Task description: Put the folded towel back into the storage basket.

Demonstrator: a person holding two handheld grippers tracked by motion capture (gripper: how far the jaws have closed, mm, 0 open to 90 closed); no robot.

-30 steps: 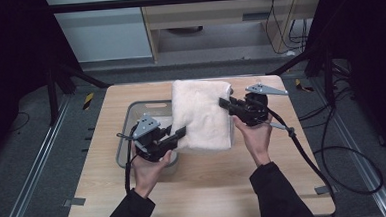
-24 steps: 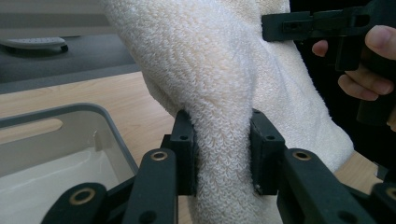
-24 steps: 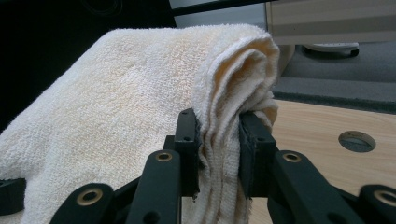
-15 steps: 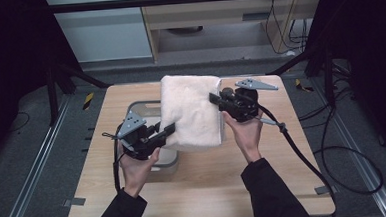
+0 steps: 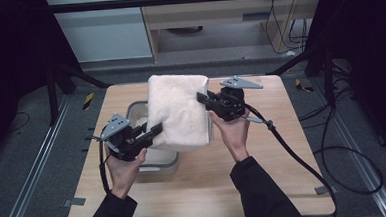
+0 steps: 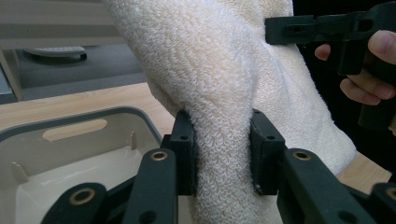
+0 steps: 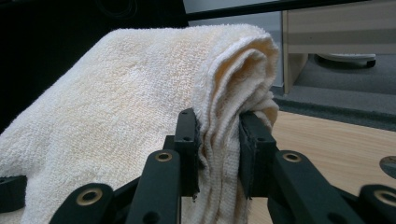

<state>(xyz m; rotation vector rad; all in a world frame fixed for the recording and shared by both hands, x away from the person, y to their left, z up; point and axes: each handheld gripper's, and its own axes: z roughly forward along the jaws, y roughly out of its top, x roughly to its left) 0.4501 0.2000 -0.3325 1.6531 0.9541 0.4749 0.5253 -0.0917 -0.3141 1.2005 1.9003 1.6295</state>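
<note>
Folded cream towel (image 5: 177,111) held aloft above the table (image 5: 285,179), over the grey bin (image 5: 158,160) near its left edge, pinched by left gripper (image 5: 154,129) and right gripper (image 5: 200,96). Best lowered level, both pinches kept firm, folds together. Bin's far rim hidden behind towel.

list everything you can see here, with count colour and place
folded cream terry towel: 1, cream, held up over the bin between both grippers
rounded plastic bin: 1, grey rim, pale inside, on the table's left half under the towel
wooden table: 1, light wood, centre
wooden cabinet: 1, beige, behind the table
left gripper: 1, black, jaws shut on the towel's left edge
right gripper: 1, black, jaws shut on the towel's right edge
</note>
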